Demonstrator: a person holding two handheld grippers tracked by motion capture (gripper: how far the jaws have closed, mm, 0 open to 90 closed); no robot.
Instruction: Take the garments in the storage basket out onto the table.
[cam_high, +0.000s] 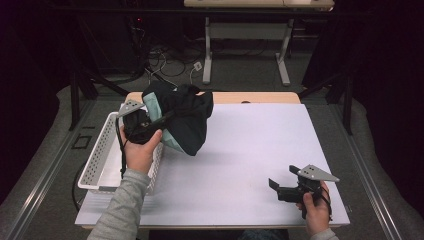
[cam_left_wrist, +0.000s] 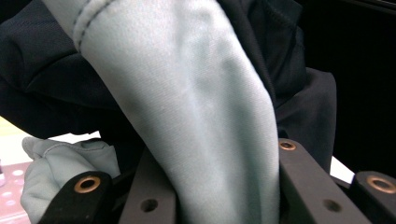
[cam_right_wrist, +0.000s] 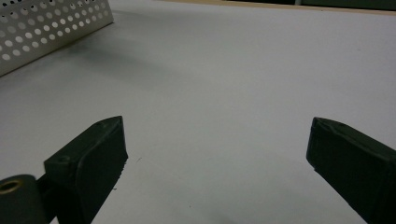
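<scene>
The high view looks forward and down from above the person's side onto the white table (cam_high: 250, 150), taking in the perforated basket (cam_high: 100, 150) at left. The left gripper view sits very close behind a pale-and-dark garment (cam_left_wrist: 187, 107) that also shows from above. The right gripper view faces low across the table (cam_right_wrist: 210, 70) toward the basket's wall (cam_right_wrist: 46, 28).

Room: dark, walls unlit. Floor (cam_high: 240, 67): grey, with loose cables (cam_high: 165, 62) lying near a white-legged desk (cam_high: 247, 30) at the far side. Work table (cam_high: 250, 150): white top, wooden far edge, brightly lit.
</scene>
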